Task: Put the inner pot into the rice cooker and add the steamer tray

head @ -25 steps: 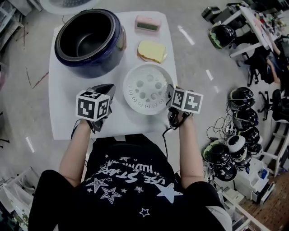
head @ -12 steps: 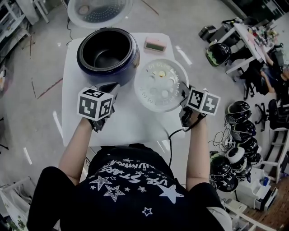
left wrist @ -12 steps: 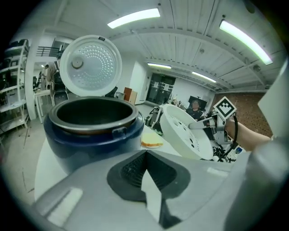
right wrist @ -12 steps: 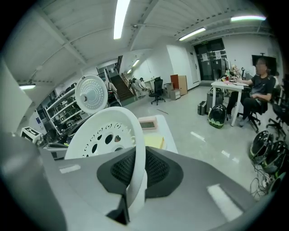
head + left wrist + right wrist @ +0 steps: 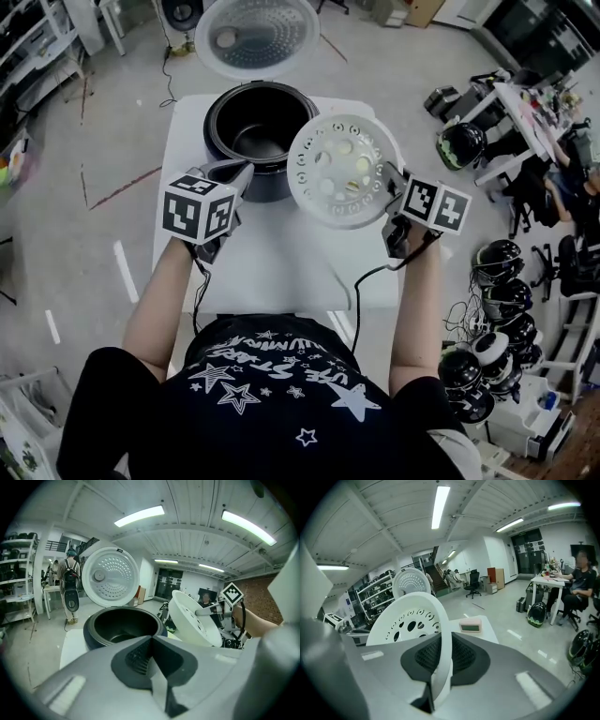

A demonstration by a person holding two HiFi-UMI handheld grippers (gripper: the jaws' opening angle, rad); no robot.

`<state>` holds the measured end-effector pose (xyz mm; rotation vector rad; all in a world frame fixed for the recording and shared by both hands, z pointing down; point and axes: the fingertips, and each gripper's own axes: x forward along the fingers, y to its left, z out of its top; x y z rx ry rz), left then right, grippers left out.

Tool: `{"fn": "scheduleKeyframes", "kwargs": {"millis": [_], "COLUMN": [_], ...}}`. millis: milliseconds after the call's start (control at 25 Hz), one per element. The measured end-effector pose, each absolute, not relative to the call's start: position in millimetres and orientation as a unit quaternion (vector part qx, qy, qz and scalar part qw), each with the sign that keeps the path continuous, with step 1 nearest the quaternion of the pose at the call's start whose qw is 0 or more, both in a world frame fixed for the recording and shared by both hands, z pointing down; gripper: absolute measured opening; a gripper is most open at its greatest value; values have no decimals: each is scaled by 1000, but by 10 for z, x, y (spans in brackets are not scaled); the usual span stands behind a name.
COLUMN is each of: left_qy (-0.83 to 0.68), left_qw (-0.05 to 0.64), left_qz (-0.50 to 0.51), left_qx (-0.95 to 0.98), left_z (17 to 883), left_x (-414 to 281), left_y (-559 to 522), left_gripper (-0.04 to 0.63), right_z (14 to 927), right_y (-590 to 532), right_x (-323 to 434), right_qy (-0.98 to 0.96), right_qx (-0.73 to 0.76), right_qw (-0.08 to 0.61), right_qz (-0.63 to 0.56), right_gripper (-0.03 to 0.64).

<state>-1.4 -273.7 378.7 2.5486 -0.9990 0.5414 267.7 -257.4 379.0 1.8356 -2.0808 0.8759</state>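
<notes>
The dark blue rice cooker stands at the far end of the white table, its lid swung open behind it. A black inner pot sits inside it. My right gripper is shut on the rim of the white perforated steamer tray. It holds the tray tilted in the air, just right of the cooker's mouth. In the right gripper view the tray's rim runs between the jaws. My left gripper is shut and empty at the cooker's near left side.
A pink box lies on the table's far right. Several helmets and cables crowd the floor on the right. A person sits at a desk farther off. The cooker's open lid rises behind the pot.
The right gripper has lifted the steamer tray off the table and carried it up and away, beside the cooker's mouth. The left gripper stays shut near the cooker's front.
</notes>
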Motion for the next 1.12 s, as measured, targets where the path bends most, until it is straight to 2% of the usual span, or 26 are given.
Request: {"fn": "scheduleKeyframes", "kwargs": {"millis": [480, 840, 1120], "left_qy": [-412, -454, -459], "left_qw": [174, 180, 190], "left_qz": [144, 122, 127], "left_qx": [883, 864, 859], "left_z": [3538, 3563, 3662], "left_x": [-797, -1304, -1362], "left_y": [-2950, -3152, -3268], "left_gripper": [8, 8, 8], "right_z": [3410, 3510, 3757], "right_y": [-3413, -3929, -4234], "right_x": [1781, 1326, 1196], "right_qy": [-762, -772, -765], "right_qx": [569, 557, 553], "right_qw": [99, 144, 172], "right_qz": [293, 271, 281], "right_gripper": [54, 54, 54]}}
